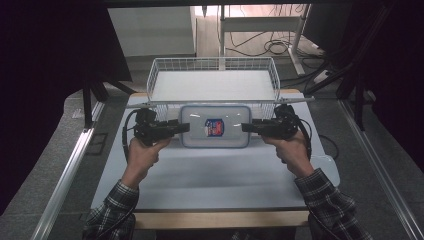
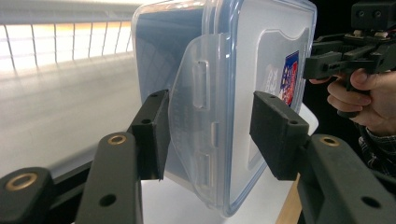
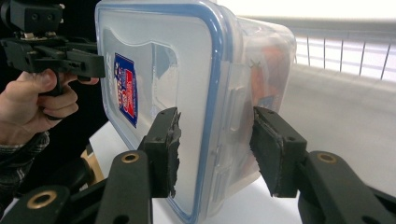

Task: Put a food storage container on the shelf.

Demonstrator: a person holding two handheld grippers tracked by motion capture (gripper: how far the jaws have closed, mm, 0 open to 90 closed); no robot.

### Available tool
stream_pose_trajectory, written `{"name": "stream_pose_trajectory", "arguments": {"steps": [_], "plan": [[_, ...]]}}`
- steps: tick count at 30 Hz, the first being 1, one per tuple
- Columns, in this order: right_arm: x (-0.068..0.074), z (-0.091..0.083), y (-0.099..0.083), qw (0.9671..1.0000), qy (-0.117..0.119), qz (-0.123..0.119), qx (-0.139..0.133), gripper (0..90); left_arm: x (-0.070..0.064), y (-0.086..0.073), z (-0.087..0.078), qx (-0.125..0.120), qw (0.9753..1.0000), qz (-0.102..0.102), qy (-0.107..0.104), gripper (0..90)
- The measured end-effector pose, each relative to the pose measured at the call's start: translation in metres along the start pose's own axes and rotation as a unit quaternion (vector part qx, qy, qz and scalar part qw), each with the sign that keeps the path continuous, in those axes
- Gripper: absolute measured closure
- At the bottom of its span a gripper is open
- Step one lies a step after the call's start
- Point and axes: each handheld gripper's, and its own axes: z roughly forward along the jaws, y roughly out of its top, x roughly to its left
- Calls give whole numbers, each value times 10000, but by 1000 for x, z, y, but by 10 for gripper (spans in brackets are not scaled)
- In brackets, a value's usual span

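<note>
- A clear plastic container (image 1: 215,126) with a blue-rimmed lid lies flat on the white table (image 1: 210,175), just in front of the wire basket (image 1: 160,75), its far edge close under the basket's front rail.
- A small red and blue label (image 1: 215,127) sits near the middle of the container's lid.
- The left gripper (image 1: 182,127) comes at the container from its left short end; the person's left hand (image 1: 142,152) holds its grip, just left of the container and a little nearer the person.
- In the left gripper view the jaws stand apart, one on each side of the container's end latch flap (image 2: 196,126). The pad on the lid side stands just off the lid; the other lies against or right at the flap's edge, and contact there cannot be told for sure.
- The right gripper (image 1: 246,127) comes at the container from the opposite short end, with the right hand (image 1: 292,150) behind it.
- In the right gripper view its jaws are also spread, straddling that end of the container (image 3: 187,93); one pad lies close against the lid face, the other next to the side wall, with no firm clamp to be seen.
- Both forearms wear plaid sleeves (image 1: 327,200) and enter from the near edge of the table.
- The basket holds nothing visible but its pale floor.
</note>
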Motion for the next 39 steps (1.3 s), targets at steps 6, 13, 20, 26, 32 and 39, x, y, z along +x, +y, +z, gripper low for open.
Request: {"name": "stream_pose_trajectory", "arguments": {"steps": [6, 13, 20, 26, 32, 39], "plan": [[8, -3, 26, 9998, -27, -139, -111, 531, 0, 21, -8, -126, 9999, 29, -25, 488], [10, -4, 48, 9996, -76, -188, -193, 530, 3, 45, -12, -255, 9996, 86, -52, 488], [7, -6, 70, 9993, -149, -212, -287, 529, 8, 63, -10, -330, 9994, 50, -117, 489], [4, -6, 89, 9992, -146, -188, -321, 528, 10, 81, -10, -352, 9993, 72, -101, 490], [-3, -3, 103, 9991, -145, -143, -378, 526, 15, 97, -7, -341, 9994, 73, -68, 489], [-16, 5, 113, 9989, -141, 4, -444, 521, 25, 106, 0, -308, 9995, -6, -46, 488]]}}
